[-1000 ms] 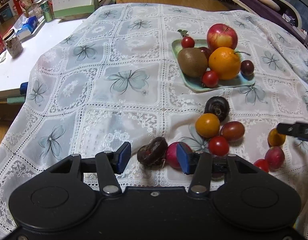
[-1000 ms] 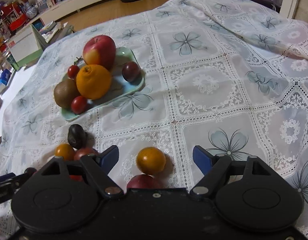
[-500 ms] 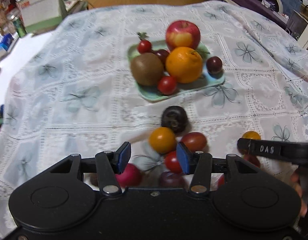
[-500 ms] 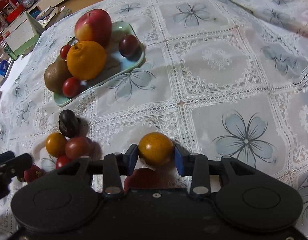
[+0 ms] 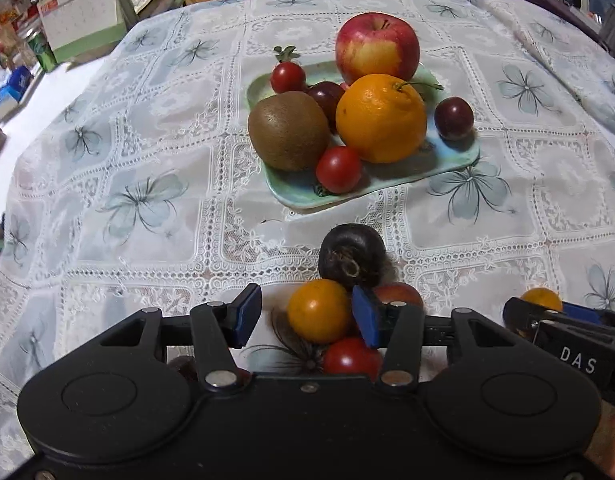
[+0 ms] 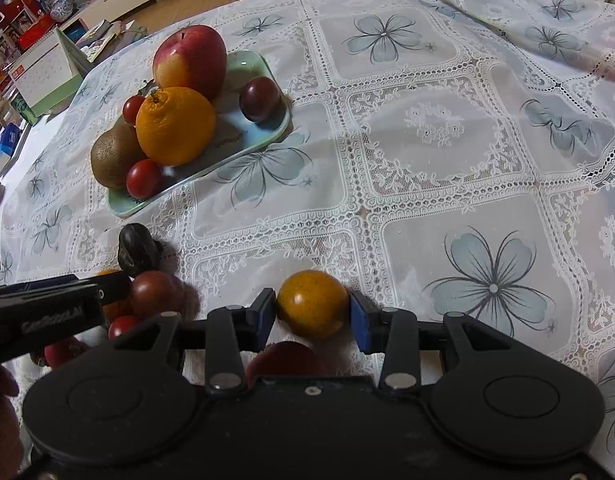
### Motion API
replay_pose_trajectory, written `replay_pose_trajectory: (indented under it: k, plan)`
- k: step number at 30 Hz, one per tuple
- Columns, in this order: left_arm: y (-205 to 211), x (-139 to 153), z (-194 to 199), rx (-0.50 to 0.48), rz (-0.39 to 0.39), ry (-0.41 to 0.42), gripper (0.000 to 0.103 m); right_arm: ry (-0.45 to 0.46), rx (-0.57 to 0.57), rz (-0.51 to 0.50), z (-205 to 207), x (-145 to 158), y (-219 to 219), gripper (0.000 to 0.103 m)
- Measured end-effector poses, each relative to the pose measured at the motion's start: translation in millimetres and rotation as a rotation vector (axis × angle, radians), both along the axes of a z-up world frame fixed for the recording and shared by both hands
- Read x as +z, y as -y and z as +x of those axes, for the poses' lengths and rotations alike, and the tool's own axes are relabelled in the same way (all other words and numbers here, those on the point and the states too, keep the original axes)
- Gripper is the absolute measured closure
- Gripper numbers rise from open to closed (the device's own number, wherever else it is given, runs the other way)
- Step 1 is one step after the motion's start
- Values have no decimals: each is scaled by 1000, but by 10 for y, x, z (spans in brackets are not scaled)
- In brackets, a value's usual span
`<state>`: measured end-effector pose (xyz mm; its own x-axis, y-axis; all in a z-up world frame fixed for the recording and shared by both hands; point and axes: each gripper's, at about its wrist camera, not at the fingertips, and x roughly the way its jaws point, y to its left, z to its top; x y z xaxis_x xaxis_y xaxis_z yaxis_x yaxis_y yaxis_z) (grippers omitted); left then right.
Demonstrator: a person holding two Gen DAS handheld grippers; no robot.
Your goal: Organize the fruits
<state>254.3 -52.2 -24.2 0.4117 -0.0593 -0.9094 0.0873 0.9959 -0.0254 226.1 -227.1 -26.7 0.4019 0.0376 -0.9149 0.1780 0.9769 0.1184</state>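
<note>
A pale green tray (image 5: 451, 162) (image 6: 267, 136) holds an apple (image 5: 377, 48), an orange (image 5: 381, 118), a kiwi (image 5: 287, 130), small red tomatoes and dark plums. Loose fruit lies in front of it. My left gripper (image 5: 303, 316) is open around an orange tomato (image 5: 319, 310); the right pad touches it, the left pad stands apart. A dark fruit (image 5: 351, 256) and a red tomato (image 5: 351, 356) lie beside it. My right gripper (image 6: 312, 314) is shut on another orange tomato (image 6: 312, 304) on the cloth.
A lace tablecloth with blue flowers (image 6: 427, 132) covers the table. A desk calendar (image 5: 83, 20) and clutter stand at the far left. A reddish fruit (image 6: 285, 358) lies under the right gripper. More small fruit (image 6: 157, 294) lies to its left.
My left gripper moved forward and right until the orange tomato sits between its pads. My right gripper closed on its orange tomato and stays shut on it.
</note>
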Motion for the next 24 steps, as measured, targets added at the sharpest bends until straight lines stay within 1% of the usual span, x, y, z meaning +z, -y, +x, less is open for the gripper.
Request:
replay_pose_trajectory:
  k: [3,4,6,11,14,18,19,23,24]
  plan:
    - [-52,-4,6,17,-31,-11,48,-7,-12,12,20,-9,20,62]
    - [-65,-3,3,19,-41,-14,51,-6,-17,16,18,-8,28,62]
    - [-86,0,-8,8,-86,-20,59,-4,-16,13,18,-4,30,64]
    - [-94,-6,-52,11,-93,-4,60,10,-19,24,-9,8,47,64]
    - [-67,-20,-15,29,-80,-12,57,8,-22,38,-20,15,70,65]
    - [38,-46,56,42,-14,2,56,8,-22,22,-25,12,44,64]
    - [55,-45,67,37,-10,1,60,9,-22,20,-26,11,40,64]
    - [56,32,61,33,-8,-5,65,15,-12,12,-37,26,33,64]
    - [48,77,37,34,-13,-4,76,20,-13,8,-45,43,34,64]
